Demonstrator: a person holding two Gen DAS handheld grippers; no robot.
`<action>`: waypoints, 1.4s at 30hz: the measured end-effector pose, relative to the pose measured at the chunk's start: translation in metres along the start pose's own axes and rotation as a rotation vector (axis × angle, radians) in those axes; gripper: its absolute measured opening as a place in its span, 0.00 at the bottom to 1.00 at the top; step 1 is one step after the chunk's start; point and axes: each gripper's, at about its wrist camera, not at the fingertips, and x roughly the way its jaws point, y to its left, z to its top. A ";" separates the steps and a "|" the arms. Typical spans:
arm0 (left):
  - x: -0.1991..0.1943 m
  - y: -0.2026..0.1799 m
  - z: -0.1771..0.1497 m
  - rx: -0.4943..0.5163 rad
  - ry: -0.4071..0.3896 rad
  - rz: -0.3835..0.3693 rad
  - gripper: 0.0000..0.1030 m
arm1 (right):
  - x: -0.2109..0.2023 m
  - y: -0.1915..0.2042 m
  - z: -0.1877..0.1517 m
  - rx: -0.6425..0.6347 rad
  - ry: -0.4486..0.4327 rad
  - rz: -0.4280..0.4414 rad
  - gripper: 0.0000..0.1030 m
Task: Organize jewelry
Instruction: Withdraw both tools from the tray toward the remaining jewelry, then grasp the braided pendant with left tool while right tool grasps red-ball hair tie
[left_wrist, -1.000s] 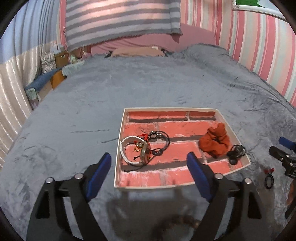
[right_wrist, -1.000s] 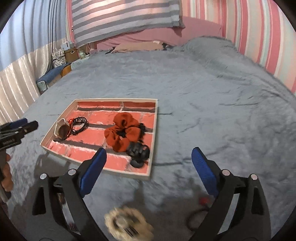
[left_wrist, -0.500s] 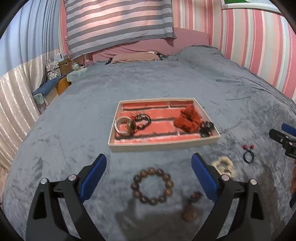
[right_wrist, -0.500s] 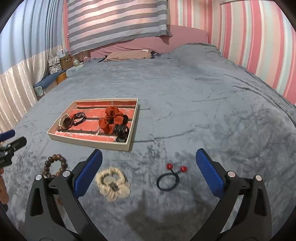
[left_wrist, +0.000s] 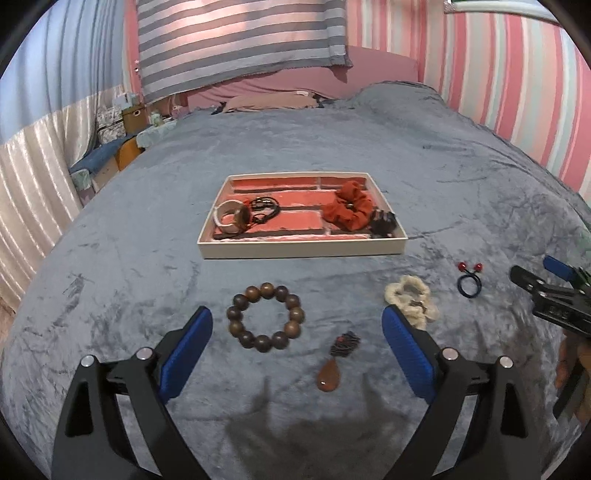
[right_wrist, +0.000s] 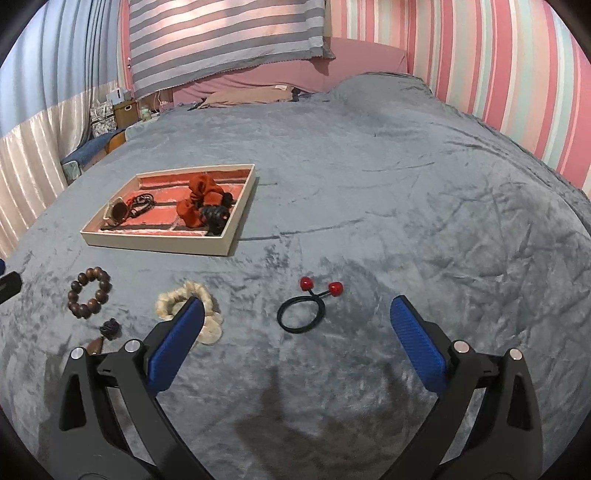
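The left gripper (left_wrist: 297, 341) stands wide open w/ nothing between its blue pads; the wooden bead bracelet (left_wrist: 265, 316) and a brown teardrop pendant (left_wrist: 329, 376) lie on the bed in front of it, not touched. The right gripper (right_wrist: 295, 330) is also wide open and holds nothing; the black hair tie w/ two red balls (right_wrist: 301, 314) lies on the blanket between its fingers, apart from both.

The left wrist view shows the pendant whole, and the right gripper at its right edge w/ part of a hand (left_wrist: 574, 365) behind it. In the right wrist view the pendant is mostly hidden behind the gripper finger, and only a dark tip of the left gripper shows at the left edge. This view shows more of the bare blanket on the right side.

The tray (left_wrist: 303, 251), cream rim and brick-pattern bottom, holds a white bangle (left_wrist: 226, 218), dark cords (left_wrist: 263, 207), a rust scrunchie (left_wrist: 347, 209) and a black clip (left_wrist: 384, 223). The cream scrunchie (left_wrist: 410, 301) lies outside, near the tray's front.

All sits on a bed w/ grey plush blanket (right_wrist: 406, 177). Behind: a grey-striped cloth (right_wrist: 221, 37), pink-striped wall (right_wrist: 498, 66), pale curtain (right_wrist: 29, 147) at left.
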 end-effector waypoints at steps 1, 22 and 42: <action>0.000 -0.003 0.000 0.009 0.003 -0.001 0.88 | 0.002 -0.001 0.000 -0.001 0.000 -0.001 0.95; 0.061 -0.029 -0.033 -0.028 -0.037 -0.067 0.88 | 0.079 -0.037 -0.013 0.027 0.060 -0.018 0.76; 0.130 -0.037 -0.052 0.049 0.050 -0.124 0.50 | 0.112 -0.015 -0.034 -0.116 0.101 0.022 0.67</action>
